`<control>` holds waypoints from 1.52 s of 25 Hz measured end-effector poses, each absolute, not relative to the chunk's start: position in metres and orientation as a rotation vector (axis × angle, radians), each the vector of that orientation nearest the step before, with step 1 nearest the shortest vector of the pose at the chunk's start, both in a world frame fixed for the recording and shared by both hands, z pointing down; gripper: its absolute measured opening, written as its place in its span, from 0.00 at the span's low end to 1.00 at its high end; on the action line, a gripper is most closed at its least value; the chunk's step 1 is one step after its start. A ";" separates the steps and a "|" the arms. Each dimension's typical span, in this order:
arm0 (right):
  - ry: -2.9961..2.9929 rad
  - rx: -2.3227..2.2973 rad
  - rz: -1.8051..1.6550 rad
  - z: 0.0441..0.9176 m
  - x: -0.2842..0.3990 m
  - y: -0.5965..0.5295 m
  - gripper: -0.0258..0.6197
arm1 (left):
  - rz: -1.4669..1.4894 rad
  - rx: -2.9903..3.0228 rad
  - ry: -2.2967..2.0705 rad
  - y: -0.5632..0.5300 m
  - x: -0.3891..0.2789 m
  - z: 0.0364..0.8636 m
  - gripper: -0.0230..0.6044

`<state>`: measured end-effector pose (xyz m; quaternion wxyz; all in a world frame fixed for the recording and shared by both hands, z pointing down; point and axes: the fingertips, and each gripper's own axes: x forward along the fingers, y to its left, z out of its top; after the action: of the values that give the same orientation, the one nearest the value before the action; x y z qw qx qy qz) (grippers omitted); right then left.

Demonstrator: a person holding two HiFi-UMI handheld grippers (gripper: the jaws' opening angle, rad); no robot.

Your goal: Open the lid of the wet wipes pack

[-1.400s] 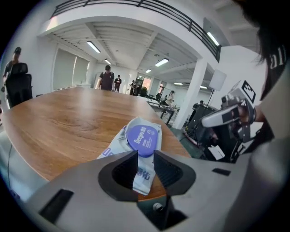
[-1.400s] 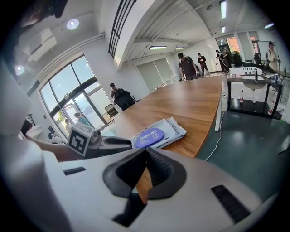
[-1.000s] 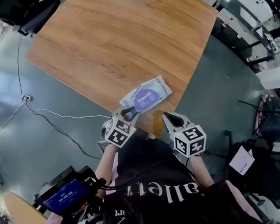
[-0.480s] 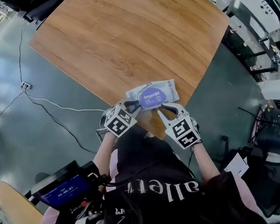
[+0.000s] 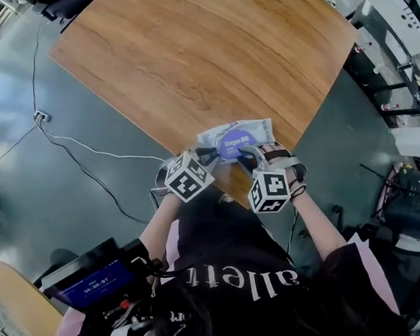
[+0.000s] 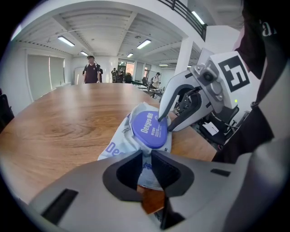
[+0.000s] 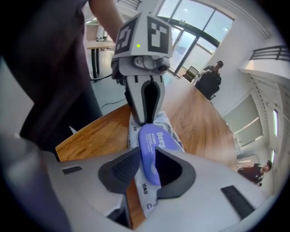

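Note:
The wet wipes pack, white film with a purple oval lid, lies at the near corner of the wooden table. My left gripper is shut on the pack's near end, pinching the film. My right gripper stands at the lid's right end. In the right gripper view the lid runs in between its jaws, which have just been opening; a gap shows beside one pad. The left gripper view shows the right gripper with its tips at the edge of the lid.
The pack sits close to the table's edge, with grey floor just beyond. A white cable trails over the floor at left. A device with a blue screen hangs at my waist. People stand far off.
My right gripper has rolled over and come down from beside the table corner onto the lid's end. The left gripper has stayed on the pack.

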<state>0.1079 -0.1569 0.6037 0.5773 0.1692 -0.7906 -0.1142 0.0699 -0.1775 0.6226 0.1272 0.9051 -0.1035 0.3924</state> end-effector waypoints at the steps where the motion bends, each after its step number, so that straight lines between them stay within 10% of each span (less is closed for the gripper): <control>1: -1.843 0.367 -0.290 0.606 0.107 -0.157 0.18 | 1.142 2.634 -0.303 -0.177 0.070 0.623 0.14; 38: -1.891 0.077 -0.534 0.604 0.101 -0.155 0.18 | 1.400 2.668 0.054 -0.165 0.074 0.620 0.14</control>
<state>0.1013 -0.1555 0.6038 0.5545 0.0328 -0.8002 -0.2261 0.0739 -0.1653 0.6196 0.0640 0.8835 0.0180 0.4637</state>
